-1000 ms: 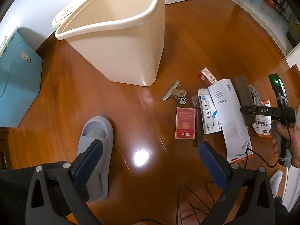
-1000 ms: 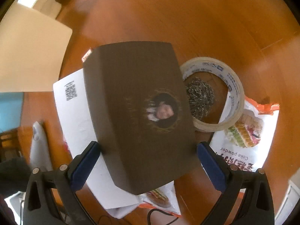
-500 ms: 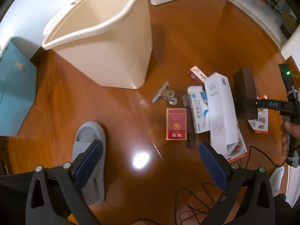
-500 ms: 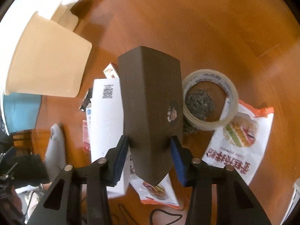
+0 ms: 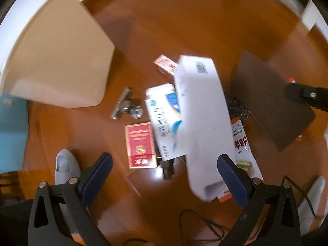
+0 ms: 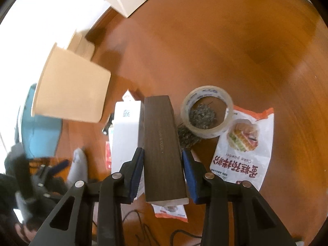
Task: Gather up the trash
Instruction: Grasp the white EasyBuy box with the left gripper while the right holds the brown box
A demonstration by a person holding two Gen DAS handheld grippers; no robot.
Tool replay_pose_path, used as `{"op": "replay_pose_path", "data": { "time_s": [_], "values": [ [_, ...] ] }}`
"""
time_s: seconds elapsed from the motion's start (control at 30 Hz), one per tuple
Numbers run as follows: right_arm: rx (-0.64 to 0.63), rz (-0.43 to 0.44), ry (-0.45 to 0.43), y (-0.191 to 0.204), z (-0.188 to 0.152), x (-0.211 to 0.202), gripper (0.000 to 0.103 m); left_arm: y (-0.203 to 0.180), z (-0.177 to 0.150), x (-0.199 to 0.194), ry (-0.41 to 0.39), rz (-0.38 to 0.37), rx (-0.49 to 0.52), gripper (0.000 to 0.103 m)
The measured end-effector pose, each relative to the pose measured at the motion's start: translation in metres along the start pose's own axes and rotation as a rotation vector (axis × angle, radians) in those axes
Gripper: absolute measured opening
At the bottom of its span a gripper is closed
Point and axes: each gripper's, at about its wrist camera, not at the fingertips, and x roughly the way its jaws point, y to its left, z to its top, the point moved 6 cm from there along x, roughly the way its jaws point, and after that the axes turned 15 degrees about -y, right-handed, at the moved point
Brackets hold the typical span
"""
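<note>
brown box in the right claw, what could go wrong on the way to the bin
1. The right claw grips the brown box only near one end, so its long free end may swing or slip out.
2. The bin stands off to the left, beyond the white box; a low carry could knock that box or the tape roll.
3. The open left claw hovers over the same pile, so the two could collide.

grey slipper [image 5: 65, 165], blue box [image 5: 12, 135] — wooden floor [image 5: 184, 26]
</note>
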Motion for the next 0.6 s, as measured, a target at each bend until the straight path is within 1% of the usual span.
{"op": "replay_pose_path", "data": {
  "time_s": [0.07, 0.17, 0.23, 0.3, 0.33, 0.4, 0.47, 0.5, 0.53, 0.57, 0.6],
  "values": [
    [0.016, 0.003, 0.006, -0.009, -0.003, 0.003, 0.038, -0.009, 0.005, 0.005, -0.009, 0.039, 0.014, 0.103],
    [-0.010, 0.015, 0.017, -0.009, -0.011, 0.002, 0.037, -0.024, 0.012, 0.010, -0.045, 0.087, 0.061, 0.103],
    [-0.007, 0.016, -0.004, -0.011, -0.010, -0.004, 0.037, -0.033, 0.010, 0.018, -0.048, 0.112, 0.088, 0.103],
    [0.017, 0.023, -0.026, -0.018, -0.006, -0.011, 0.037, -0.035, 0.011, 0.028, -0.044, 0.177, 0.105, 0.103],
    [0.022, 0.021, -0.039, -0.021, -0.003, -0.014, 0.037, -0.035, 0.010, 0.031, -0.037, 0.191, 0.091, 0.103],
    [0.032, 0.024, -0.054, -0.023, 0.000, -0.017, 0.037, -0.039, 0.012, 0.035, -0.047, 0.177, 0.066, 0.103],
    [0.034, 0.025, -0.069, -0.024, 0.003, -0.020, 0.037, -0.045, 0.015, 0.038, -0.049, 0.190, 0.090, 0.097],
    [0.035, 0.026, -0.074, -0.023, 0.005, -0.021, 0.037, -0.045, 0.015, 0.039, -0.041, 0.207, 0.096, 0.092],
    [0.037, 0.027, -0.077, -0.024, 0.006, -0.021, 0.037, -0.043, 0.015, 0.040, -0.034, 0.217, 0.086, 0.080],
    [0.039, 0.029, -0.081, -0.024, 0.006, -0.022, 0.037, -0.040, 0.013, 0.039, -0.031, 0.230, 0.073, 0.075],
    [0.041, 0.033, -0.087, -0.024, 0.008, -0.023, 0.037, -0.039, 0.012, 0.038, -0.032, 0.242, 0.073, 0.074]
  ]
}}
